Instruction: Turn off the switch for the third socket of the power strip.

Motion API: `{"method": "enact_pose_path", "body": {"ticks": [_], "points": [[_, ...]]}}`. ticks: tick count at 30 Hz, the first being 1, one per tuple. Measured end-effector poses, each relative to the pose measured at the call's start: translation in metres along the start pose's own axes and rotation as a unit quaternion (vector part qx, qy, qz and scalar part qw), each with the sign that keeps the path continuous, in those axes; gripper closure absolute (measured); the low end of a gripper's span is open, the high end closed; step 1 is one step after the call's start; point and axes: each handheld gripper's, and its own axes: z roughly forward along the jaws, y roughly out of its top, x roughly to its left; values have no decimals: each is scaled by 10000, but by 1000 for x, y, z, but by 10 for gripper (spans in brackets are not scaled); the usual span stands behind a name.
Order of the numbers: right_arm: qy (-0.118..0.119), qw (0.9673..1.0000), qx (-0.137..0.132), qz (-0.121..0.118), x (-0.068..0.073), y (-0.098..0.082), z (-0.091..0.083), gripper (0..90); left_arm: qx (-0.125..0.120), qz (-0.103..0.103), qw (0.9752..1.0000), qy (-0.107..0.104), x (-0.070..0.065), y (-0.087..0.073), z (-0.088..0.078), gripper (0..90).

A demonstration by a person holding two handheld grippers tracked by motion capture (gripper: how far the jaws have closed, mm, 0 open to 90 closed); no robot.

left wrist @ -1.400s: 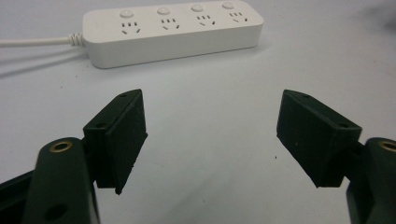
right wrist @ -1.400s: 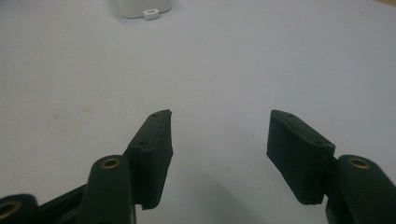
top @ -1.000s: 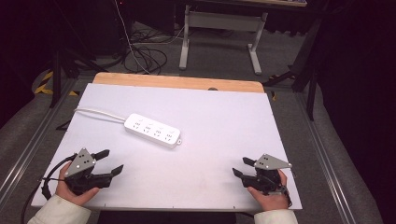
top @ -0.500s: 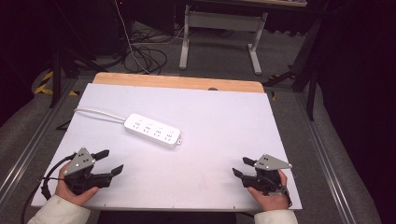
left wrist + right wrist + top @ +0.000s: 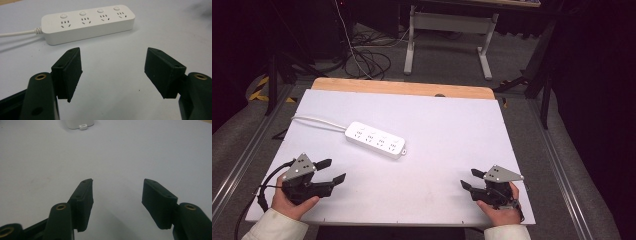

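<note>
A white power strip (image 5: 375, 139) with several sockets lies flat on the white table top (image 5: 447, 130), left of centre, its cord running off to the left. In the left gripper view the power strip (image 5: 87, 23) lies just ahead of the jaws. My left gripper (image 5: 333, 171) rests near the front left corner, open with nothing between its jaws; it is also seen as the left gripper (image 5: 112, 67). My right gripper (image 5: 471, 179) rests near the front right corner, open and empty, also seen as the right gripper (image 5: 117, 192). One end of the power strip (image 5: 78, 124) shows far ahead of it.
A wooden strip (image 5: 402, 88) borders the table's far edge. Beyond it stand a metal desk frame (image 5: 447, 35) and loose cables (image 5: 362, 55) on the grey floor. Rails run along both sides of the table.
</note>
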Motion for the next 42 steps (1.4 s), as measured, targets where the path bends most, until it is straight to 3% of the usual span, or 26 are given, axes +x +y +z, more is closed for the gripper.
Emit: {"method": "enact_pose_path", "body": {"ticks": [10,17,23,32,42], "points": [[-4,10000,14,-8,0,0,0,425,60,205,9998,-16,-1,23,4,321],[2,10000,19,-4,0,0,0,426,111,185,9998,-24,-1,40,12,330],[14,10000,11,-6,0,0,1,426,170,282,9994,-54,-4,54,20,331],[-3,10000,21,-8,0,-1,1,425,322,74,9994,-77,-3,70,33,352],[6,10000,17,-4,-1,-1,1,425,460,165,9987,-115,-4,89,50,360]]}}
